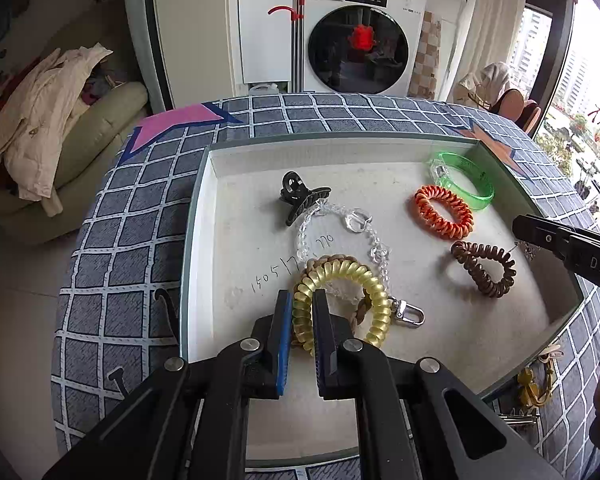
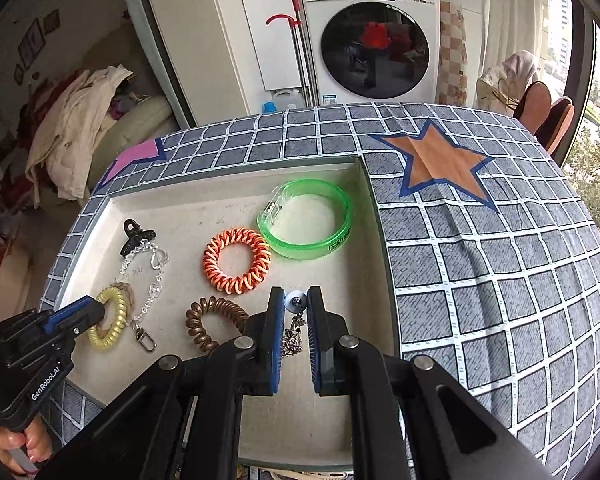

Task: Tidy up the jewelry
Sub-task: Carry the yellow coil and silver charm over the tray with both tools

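A shallow white tray [image 1: 216, 240] [image 2: 364, 216] on the checked cloth holds the jewelry. My left gripper [image 1: 302, 296] is shut on a yellow coil band [image 1: 376, 300] [image 2: 118, 308], which lies over a braided tan band [image 1: 328, 260]. My right gripper [image 2: 296, 296] stands around a silver chain with a grey bead [image 2: 294, 302], jaws narrowly apart, just touching it. Also in the tray: a clear bead chain [image 1: 356, 220] [image 2: 152, 276], a black claw clip [image 1: 300, 196] [image 2: 134, 236], an orange coil band [image 1: 444, 212] [image 2: 236, 260], a brown coil band [image 1: 484, 268] [image 2: 204, 324] and a green bangle [image 1: 464, 180] [image 2: 312, 224].
The table wears a grey checked cloth [image 1: 120, 240] with a pink star [image 1: 172, 120] and an orange star [image 2: 440, 160]. A washing machine [image 1: 360, 40] stands behind. A sofa with clothes [image 1: 52, 120] is at left. Keys and a yellow charm [image 1: 536, 388] lie by the tray's near right corner.
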Motion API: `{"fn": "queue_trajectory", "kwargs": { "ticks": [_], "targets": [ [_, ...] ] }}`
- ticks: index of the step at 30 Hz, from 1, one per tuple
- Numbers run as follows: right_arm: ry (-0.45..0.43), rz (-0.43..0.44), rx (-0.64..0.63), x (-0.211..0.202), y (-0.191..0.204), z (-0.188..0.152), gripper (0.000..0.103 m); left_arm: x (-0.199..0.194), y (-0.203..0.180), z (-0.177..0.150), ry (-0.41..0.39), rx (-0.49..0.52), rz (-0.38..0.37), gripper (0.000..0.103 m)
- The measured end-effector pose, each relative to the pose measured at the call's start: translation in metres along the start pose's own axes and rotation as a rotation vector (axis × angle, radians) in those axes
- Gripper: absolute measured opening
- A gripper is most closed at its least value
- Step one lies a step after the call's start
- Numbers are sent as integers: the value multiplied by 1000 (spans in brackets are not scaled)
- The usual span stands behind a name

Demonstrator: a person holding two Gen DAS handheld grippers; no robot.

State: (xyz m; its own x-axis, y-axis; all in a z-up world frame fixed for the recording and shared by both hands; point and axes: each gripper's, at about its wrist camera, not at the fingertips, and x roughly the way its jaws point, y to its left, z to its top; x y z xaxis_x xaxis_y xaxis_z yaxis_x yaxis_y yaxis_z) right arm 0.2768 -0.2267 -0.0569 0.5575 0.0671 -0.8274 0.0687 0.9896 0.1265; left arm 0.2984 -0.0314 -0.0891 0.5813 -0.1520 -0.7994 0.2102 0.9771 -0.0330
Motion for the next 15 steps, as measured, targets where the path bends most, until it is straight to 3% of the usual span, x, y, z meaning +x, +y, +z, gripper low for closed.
{"fn": "queue_trajectory", "kwargs": {
  "ticks": [12, 13, 15],
  "targets": [
    [63, -7, -24, 18, 5, -9, 15, 0, -8, -2, -13, 41, 34, 30],
    [62, -1, -21, 17, 5, -9, 19, -1, -9, -2, -17, 43, 33, 30],
    [42, 5, -20, 11, 6, -9, 46, -3, -10, -3, -24, 47, 39, 30]
  ]
}}
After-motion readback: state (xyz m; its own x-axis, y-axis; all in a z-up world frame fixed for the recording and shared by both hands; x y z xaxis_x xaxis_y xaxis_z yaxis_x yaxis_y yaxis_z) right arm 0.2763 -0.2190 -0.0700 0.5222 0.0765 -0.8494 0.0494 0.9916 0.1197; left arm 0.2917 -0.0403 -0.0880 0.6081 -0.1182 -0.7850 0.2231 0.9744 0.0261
